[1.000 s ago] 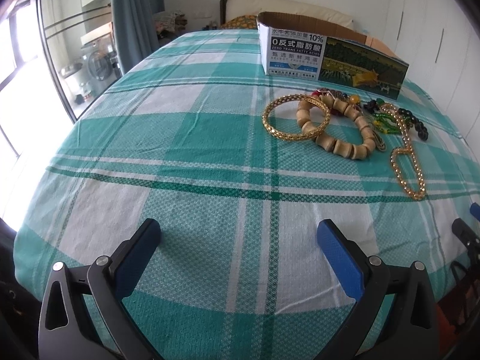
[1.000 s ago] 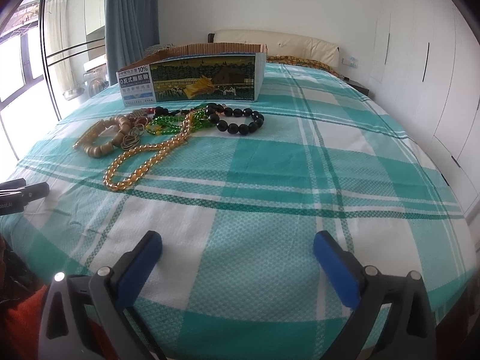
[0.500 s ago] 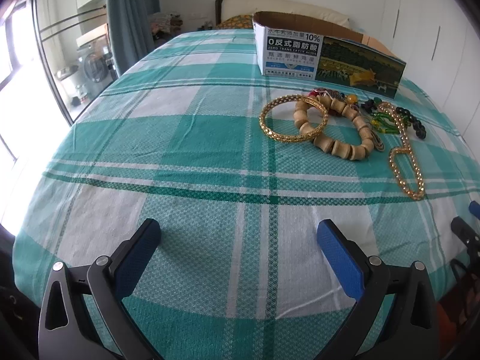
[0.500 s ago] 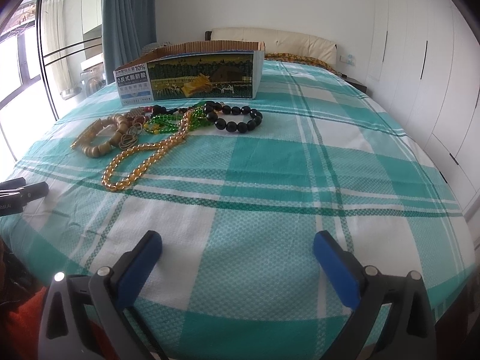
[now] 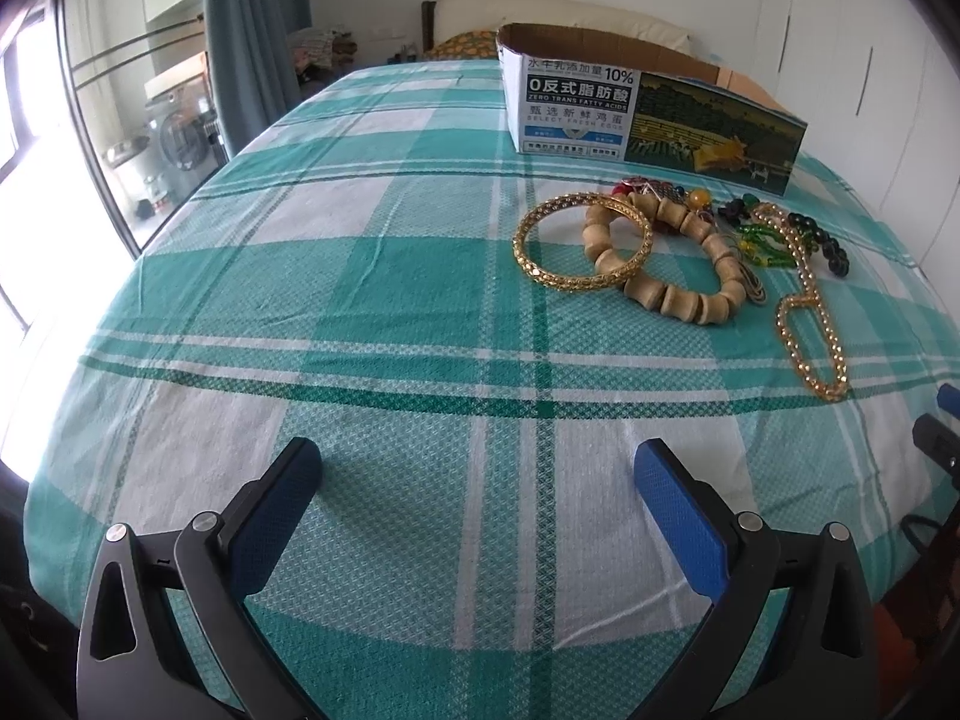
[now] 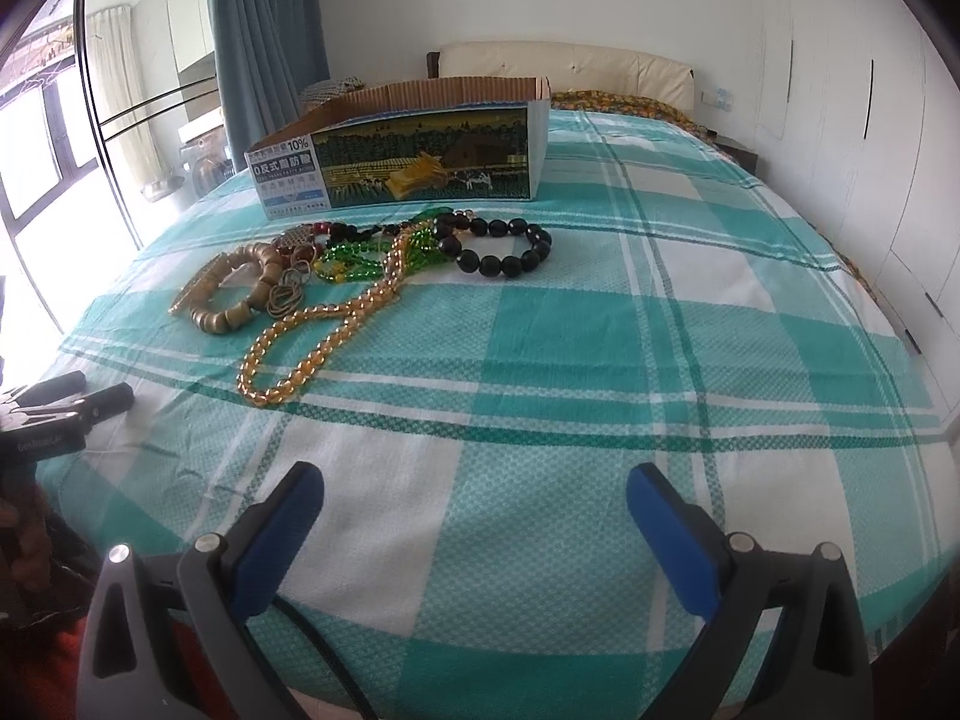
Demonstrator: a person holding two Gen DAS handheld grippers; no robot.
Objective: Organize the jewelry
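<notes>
A heap of jewelry lies on the green plaid bedspread (image 5: 360, 276) in front of an open cardboard box (image 5: 648, 108). It holds a gold bangle (image 5: 534, 258), a wooden bead bracelet (image 5: 678, 300), a gold bead necklace (image 5: 810, 342), green beads (image 6: 354, 255) and a black bead bracelet (image 6: 510, 264). The box also shows in the right wrist view (image 6: 420, 156). My left gripper (image 5: 477, 471) is open and empty, near the bed's front edge, well short of the jewelry. My right gripper (image 6: 474, 489) is open and empty, also near the front edge.
The bed's headboard (image 6: 564, 69) and a white wardrobe (image 6: 864, 90) stand at the back and right. A blue curtain (image 5: 252, 42) and a window are at the left. The other gripper's tip shows at each view's edge (image 6: 72, 402).
Both grippers have moved slightly forward toward the jewelry. Nothing on the bed has moved.
</notes>
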